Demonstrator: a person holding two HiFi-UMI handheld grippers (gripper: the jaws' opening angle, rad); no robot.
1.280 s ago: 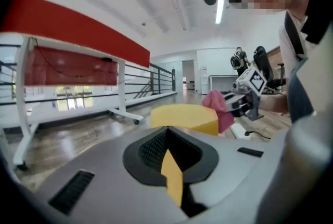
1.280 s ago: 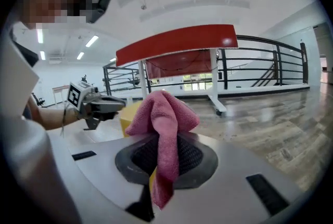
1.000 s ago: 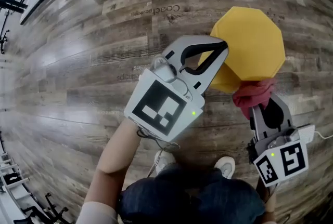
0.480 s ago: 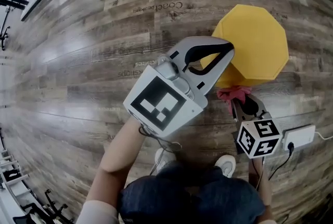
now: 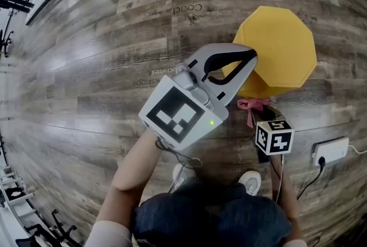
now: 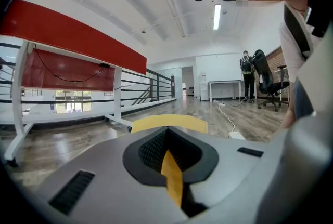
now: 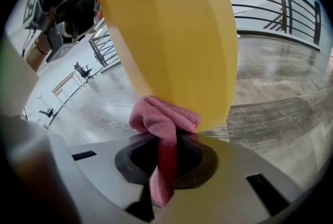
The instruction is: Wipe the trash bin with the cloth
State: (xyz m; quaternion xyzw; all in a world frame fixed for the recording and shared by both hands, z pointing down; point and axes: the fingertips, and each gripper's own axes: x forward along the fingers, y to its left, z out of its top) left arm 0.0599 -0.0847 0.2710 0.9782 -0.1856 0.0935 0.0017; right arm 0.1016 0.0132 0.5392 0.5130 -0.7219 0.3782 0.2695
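From my head camera the jaws of my right gripper (image 7: pixel 164 153) are hidden under its marker cube (image 5: pixel 274 136), and only a scrap of the pink cloth (image 5: pixel 252 106) shows beside it. The right gripper view shows them clenched on that cloth, whose bunched end presses against the lower side wall of the yellow trash bin (image 5: pixel 281 48). My left gripper (image 5: pixel 248 57) is clamped on a thin yellow edge of the bin near its top. I cannot tell whether the flat 8-sided face turned up at me is a lid or a base, and the bin's foot is out of sight. The bin stands about upright on the wood floor (image 5: pixel 86 68), in front of me and to my right, its long axis running up towards my head. I count 1 bin, 1 cloth, 2 grippers and 1 white power strip (image 5: pixel 330 151) lying near my right gripper.
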